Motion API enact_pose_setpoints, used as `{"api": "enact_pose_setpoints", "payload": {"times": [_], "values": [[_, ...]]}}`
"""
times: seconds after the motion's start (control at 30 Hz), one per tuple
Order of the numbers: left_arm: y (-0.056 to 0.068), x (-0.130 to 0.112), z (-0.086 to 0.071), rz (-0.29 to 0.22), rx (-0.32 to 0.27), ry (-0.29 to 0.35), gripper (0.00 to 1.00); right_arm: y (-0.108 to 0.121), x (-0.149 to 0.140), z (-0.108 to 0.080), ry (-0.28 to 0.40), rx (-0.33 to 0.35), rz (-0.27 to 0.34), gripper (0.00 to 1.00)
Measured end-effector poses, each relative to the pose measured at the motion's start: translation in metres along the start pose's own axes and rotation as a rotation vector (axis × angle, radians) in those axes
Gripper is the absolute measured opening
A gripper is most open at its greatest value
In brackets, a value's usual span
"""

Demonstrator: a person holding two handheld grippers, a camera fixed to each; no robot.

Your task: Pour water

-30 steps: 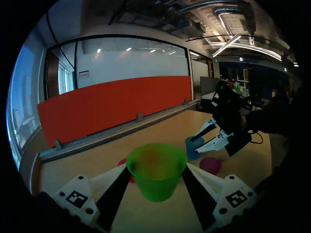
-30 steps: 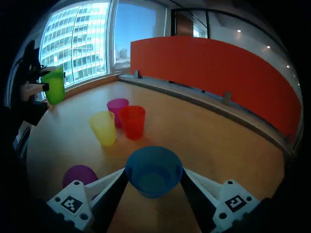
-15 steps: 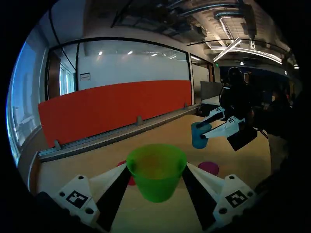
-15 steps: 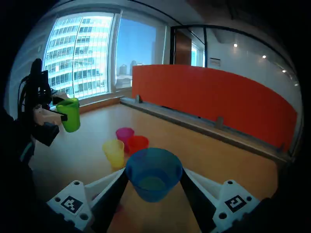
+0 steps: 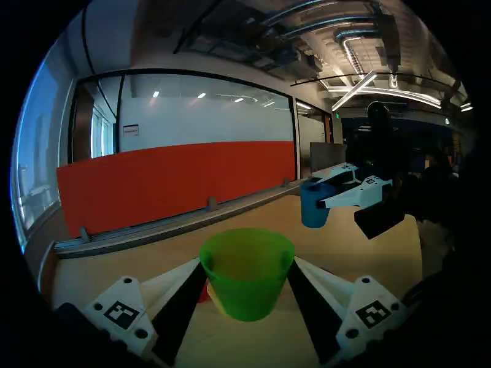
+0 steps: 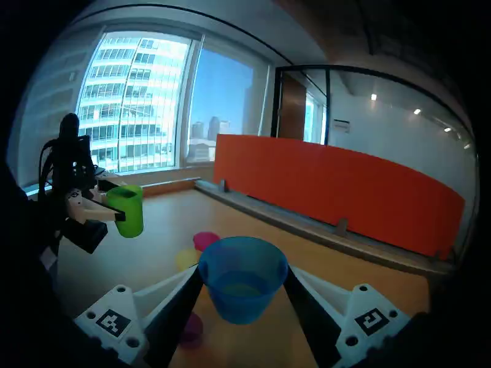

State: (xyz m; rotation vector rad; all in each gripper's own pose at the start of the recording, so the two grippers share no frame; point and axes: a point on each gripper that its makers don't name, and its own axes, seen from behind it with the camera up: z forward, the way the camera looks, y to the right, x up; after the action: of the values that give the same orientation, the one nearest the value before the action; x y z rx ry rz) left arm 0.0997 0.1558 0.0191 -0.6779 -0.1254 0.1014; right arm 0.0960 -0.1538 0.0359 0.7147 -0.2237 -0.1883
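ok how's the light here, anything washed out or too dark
Right gripper view: bright windows backlight the left gripper, its body near silhouette, though the green cup reads clearly. Left gripper view: dimmer, murky behind the right gripper; the orange panel bows from fisheye.

Loose cups (image 6: pixel 205 240) on table (image 6: pixel 166 227) below

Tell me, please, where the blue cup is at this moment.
The blue cup sits low in the centre of the right gripper view, clamped between the right gripper's fingers, above the wooden table; the green cup is held up at its left.
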Motion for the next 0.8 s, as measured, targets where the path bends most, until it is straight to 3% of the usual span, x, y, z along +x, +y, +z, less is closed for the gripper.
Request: {"api": "enact_pose_setpoints", "payload": {"times": [0.8], "values": [[0.012, 0.012, 0.001, -0.009, -0.047, 0.036, 0.87, -0.018, 0.046, -0.015, 0.143, 0.002, -0.045, 0.91]]}}
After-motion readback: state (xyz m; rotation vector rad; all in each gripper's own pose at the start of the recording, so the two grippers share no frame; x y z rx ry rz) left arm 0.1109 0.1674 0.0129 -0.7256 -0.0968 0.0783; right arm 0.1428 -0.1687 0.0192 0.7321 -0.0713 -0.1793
